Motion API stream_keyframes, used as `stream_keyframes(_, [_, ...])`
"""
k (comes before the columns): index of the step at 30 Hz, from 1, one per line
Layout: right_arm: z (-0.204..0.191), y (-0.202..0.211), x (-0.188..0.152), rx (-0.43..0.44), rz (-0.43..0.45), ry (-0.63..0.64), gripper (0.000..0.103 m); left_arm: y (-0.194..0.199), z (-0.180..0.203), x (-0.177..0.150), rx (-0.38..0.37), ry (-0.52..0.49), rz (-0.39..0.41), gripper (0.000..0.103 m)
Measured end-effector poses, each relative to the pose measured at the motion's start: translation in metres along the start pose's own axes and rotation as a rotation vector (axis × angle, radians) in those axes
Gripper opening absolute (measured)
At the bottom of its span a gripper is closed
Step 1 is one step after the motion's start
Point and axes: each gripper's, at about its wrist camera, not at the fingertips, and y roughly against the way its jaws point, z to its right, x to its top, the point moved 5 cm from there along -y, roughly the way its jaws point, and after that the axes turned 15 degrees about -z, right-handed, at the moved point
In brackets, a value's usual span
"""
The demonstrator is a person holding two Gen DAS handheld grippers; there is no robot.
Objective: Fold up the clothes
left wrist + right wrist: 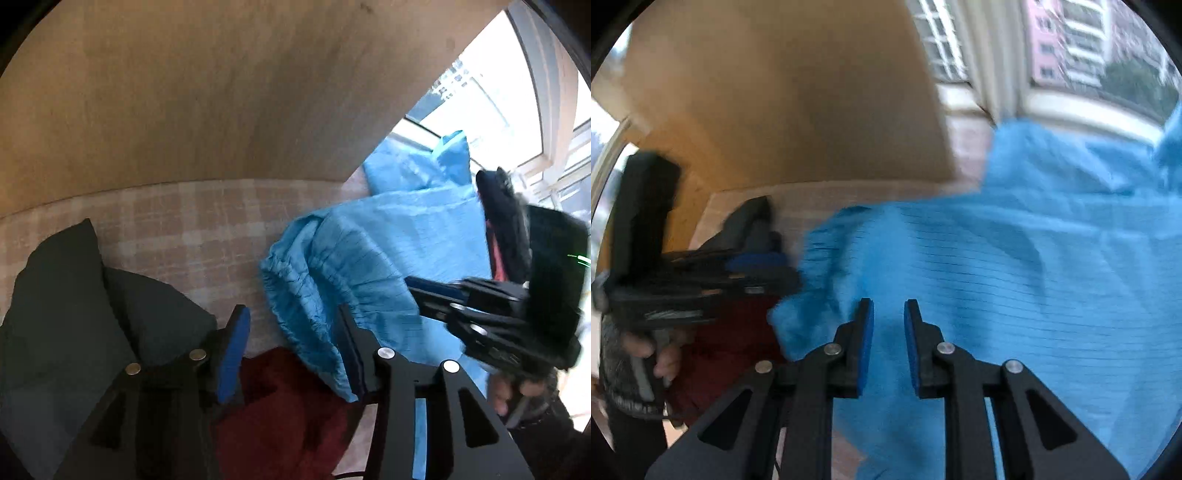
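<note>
A light blue garment (388, 240) (1015, 258) with a gathered elastic hem lies spread on the checked bedcover (184, 229). My left gripper (291, 314) stands open over that hem. The hem's edge runs along the right finger, and no pad presses on it. A dark red garment (288, 406) (731, 332) lies under the left gripper's near end. My right gripper (888, 306) hovers over the blue cloth, its pads a narrow gap apart and nothing pinched. It also shows at the right (417, 295) of the left wrist view. The left gripper (775, 266) appears at the left of the right wrist view.
A dark green garment (66, 295) lies crumpled at the left on the bedcover. A wooden panel (221, 92) rises behind the bed. A window (498, 92) (1071, 37) stands at the right. A person's hands (517, 391) (665, 354) hold the gripper handles.
</note>
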Motion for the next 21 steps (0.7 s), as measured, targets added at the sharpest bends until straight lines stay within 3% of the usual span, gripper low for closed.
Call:
stream_keyframes(2, [-0.016,0.006,-0.011,0.012,0.001,0.06,0.019,-0.01,-0.001,0.001,0.044,-0.001,-0.018,0.044])
stream_keyframes(4, [-0.026,0.001,-0.018,0.01,-0.034,0.103,0.033,-0.016,-0.001,0.0,0.072,-0.006,-0.029,0.042])
stream_keyframes(9, [-0.039,-0.017,-0.018,-0.069,-0.083,0.187,0.042,-0.015,0.0,0.002,0.056,0.001,-0.02,0.042])
stream_keyframes(12, [-0.032,-0.041,-0.014,-0.123,-0.133,0.206,0.042,-0.015,-0.001,0.001,0.049,0.004,-0.019,0.042])
stream_keyframes(13, [-0.029,-0.048,-0.013,-0.153,-0.144,0.215,0.04,-0.015,-0.001,0.001,0.044,0.004,-0.019,0.042])
stream_keyframes(14, [-0.024,-0.053,-0.012,-0.172,-0.151,0.224,0.028,-0.015,-0.001,0.001,0.038,0.005,-0.02,0.042])
stream_keyframes(15, [-0.019,-0.055,-0.01,-0.182,-0.149,0.229,0.022,-0.015,-0.001,0.002,0.033,0.005,-0.02,0.042])
stream_keyframes(16, [-0.015,-0.053,-0.009,-0.164,-0.138,0.223,0.009,-0.015,-0.001,0.001,0.02,0.001,-0.021,0.042])
stream_keyframes(18, [0.001,-0.045,0.0,-0.051,-0.125,0.136,0.005,-0.011,-0.003,-0.003,-0.014,-0.009,-0.022,0.042])
stream_keyframes(21, [0.009,-0.028,0.011,0.087,-0.034,0.08,0.005,-0.008,-0.002,-0.004,-0.036,-0.015,-0.019,0.044])
